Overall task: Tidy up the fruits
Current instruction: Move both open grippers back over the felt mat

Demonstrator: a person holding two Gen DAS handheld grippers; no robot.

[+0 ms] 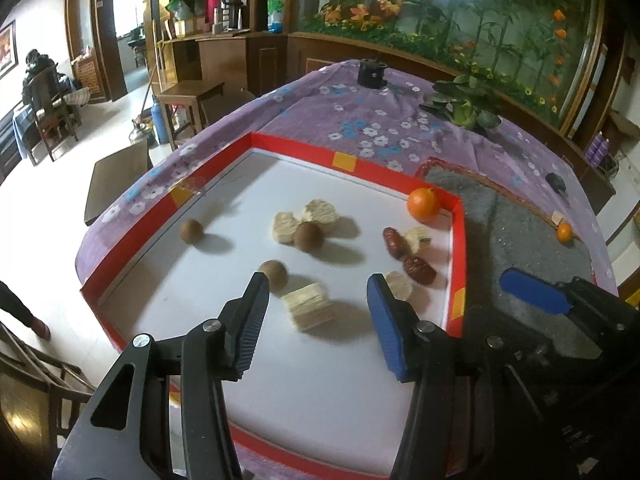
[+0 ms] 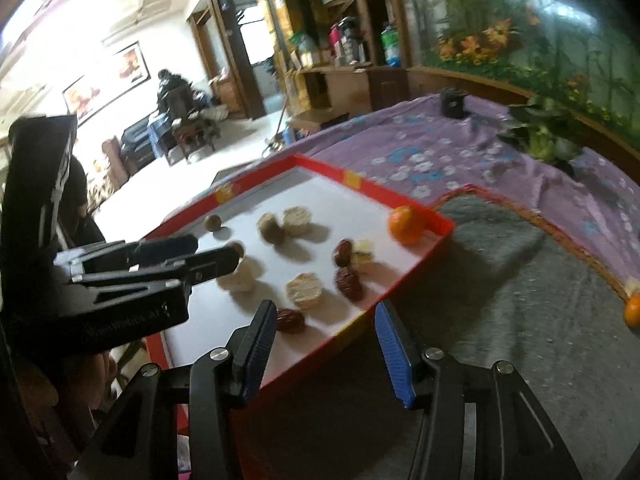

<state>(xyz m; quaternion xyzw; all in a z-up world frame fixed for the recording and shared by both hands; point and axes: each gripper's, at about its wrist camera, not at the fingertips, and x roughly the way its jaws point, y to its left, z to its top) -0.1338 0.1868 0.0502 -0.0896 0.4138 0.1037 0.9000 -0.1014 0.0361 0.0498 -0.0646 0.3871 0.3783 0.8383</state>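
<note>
A red-rimmed white tray [image 1: 352,164] [image 2: 416,208] holds an orange [image 1: 423,204] [image 2: 407,225] in its far right corner, brown round fruits [image 1: 309,237], red dates [image 1: 418,269] [image 2: 349,283] and pale foam fruit sleeves [image 1: 309,307] [image 2: 304,290]. My left gripper [image 1: 316,292] is open and empty above the tray, with a foam sleeve between its fingers. My right gripper [image 2: 326,320] is open and empty over the tray's near right edge, next to a date [image 2: 291,320]. The left gripper also shows in the right wrist view [image 2: 208,252].
A grey felt mat [image 1: 520,232] [image 2: 520,280] with a woven rim lies right of the tray; a small orange [image 1: 565,233] [image 2: 633,312] sits at its edge. A potted plant [image 1: 466,106] and a black holder [image 1: 372,73] stand on the purple floral cloth behind.
</note>
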